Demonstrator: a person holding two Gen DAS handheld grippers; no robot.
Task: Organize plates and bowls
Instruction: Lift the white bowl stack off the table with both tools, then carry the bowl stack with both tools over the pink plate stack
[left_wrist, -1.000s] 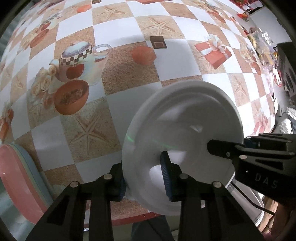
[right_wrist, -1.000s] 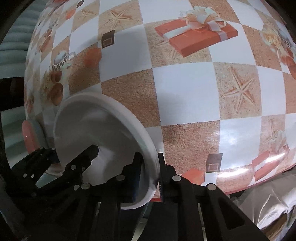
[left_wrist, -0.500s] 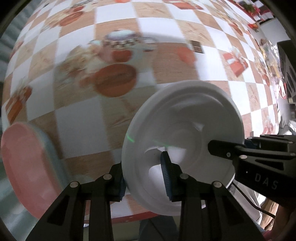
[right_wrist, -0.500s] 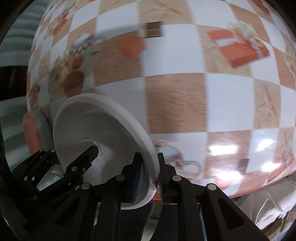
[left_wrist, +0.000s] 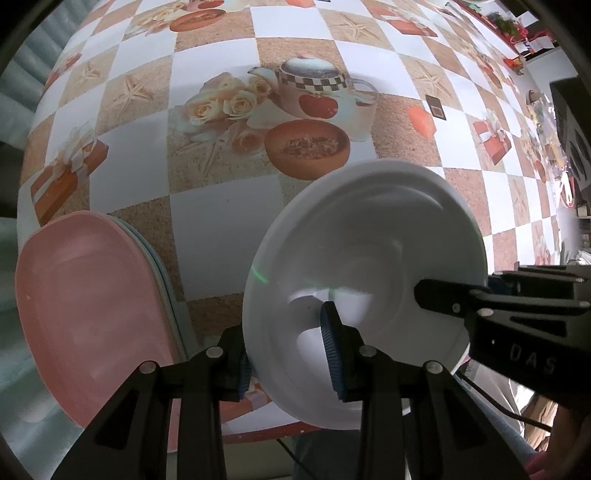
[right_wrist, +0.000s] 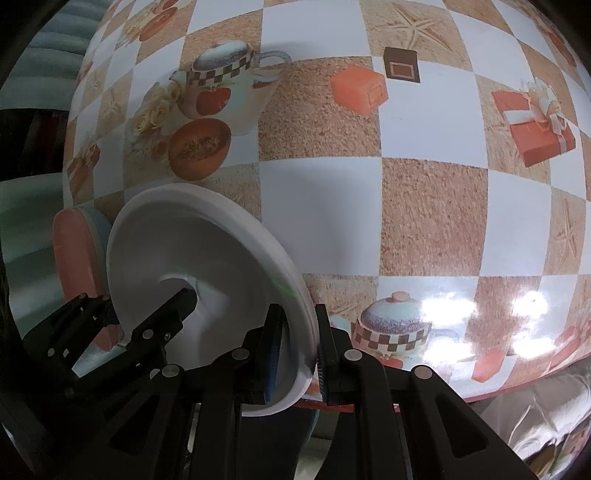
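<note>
**White plate up in the air, stack waiting off to the side**

The white plate (left_wrist: 369, 266) is off the table, pinched from both sides. The left gripper (left_wrist: 288, 354) has its jaws closed on the near rim, one pad under and one on the inside. The right gripper (right_wrist: 295, 350) is clamped nearly shut on the opposite rim.

Off to the left gripper's left sits the pink plate (left_wrist: 88, 317) on top of a small stack (so some stacking looks done already). The checkered tablecloth (left_wrist: 221, 221) lies below. Still left, I'd guess: setting the white one down on that pile.
</note>
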